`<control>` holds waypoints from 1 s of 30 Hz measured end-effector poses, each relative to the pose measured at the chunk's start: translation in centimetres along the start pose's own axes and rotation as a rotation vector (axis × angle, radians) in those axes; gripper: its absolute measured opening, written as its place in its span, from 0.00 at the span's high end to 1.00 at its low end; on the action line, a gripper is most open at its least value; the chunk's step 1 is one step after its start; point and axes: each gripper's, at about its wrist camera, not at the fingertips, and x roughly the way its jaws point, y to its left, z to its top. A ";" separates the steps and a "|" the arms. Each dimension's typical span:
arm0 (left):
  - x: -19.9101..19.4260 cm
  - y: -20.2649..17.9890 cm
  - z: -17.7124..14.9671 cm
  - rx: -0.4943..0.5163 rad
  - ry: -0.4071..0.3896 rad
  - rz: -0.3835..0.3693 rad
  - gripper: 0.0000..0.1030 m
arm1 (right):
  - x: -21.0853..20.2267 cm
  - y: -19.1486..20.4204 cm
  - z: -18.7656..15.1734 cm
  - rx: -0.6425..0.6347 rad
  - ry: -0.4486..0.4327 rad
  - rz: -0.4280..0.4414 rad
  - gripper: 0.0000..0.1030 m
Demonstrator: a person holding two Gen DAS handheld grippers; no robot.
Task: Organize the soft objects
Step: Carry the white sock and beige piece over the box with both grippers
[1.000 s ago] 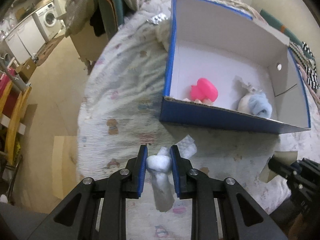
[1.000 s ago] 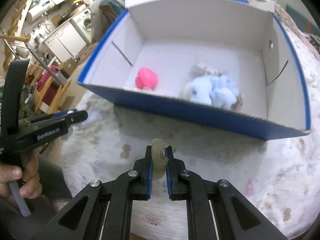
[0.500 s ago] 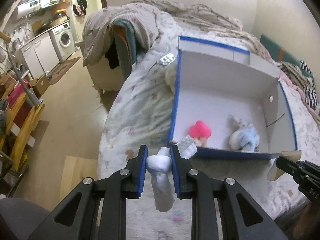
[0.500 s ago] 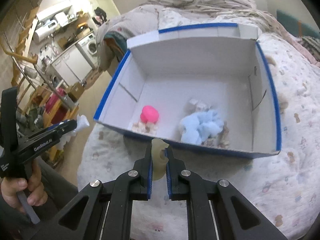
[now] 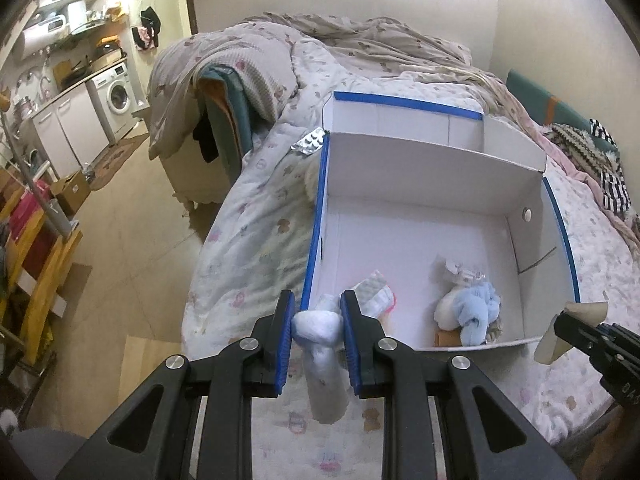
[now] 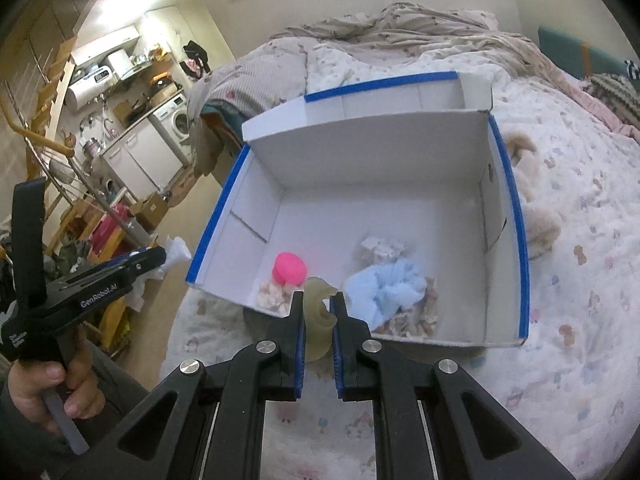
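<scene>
- Soft items: two in hand, both over the near edge of the box (image 6: 516, 216), the white carton with blue rims on the bed (image 6: 580, 320).
- Left gripper (image 5: 318, 320): jaws closed onto a white sock bundle (image 5: 322, 344), squeezed at its top, the rest hanging down below the fingers. A second ago it was low over the bedspread, short of the box; now it is lifted and sits at the box's near-left corner.
- Right gripper (image 6: 318, 312): jaws nearly shut, pinching a pale yellow soft piece (image 6: 316, 320). It too has come up and forward, from short of the front wall to right at it.
- Meaning: pick-up is done on both sides, transport mostly done. Next is likely a short push over the wall, then release.
- Inside the box, near wall: pink soft toy (image 6: 289, 268) on the left, with small beige bits under it; light blue fluffy item (image 6: 388, 288) on the right, also on beige bits.
- Rest of the box floor toward the back wall is bare, plenty of room to drop.
- Risk (my read): sock tail hangs low and could snag the front wall if the left side goes in flat.
- Beyond the box's left rim: foil blister pack (image 5: 310, 142) on the bedspread; crumpled duvet (image 5: 360, 40) past the back wall.
</scene>
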 end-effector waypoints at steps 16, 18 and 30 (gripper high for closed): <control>3.7 -2.8 4.2 0.083 -0.013 0.000 0.80 | 3.6 -2.8 4.7 -0.004 0.015 -0.036 0.87; 4.3 -3.1 4.5 0.090 -0.016 -0.001 0.80 | 4.2 -3.2 5.0 0.006 0.023 -0.041 0.87; 9.6 -4.8 3.3 0.098 0.011 -0.013 0.80 | 8.2 -3.1 3.9 0.009 0.111 -0.074 0.87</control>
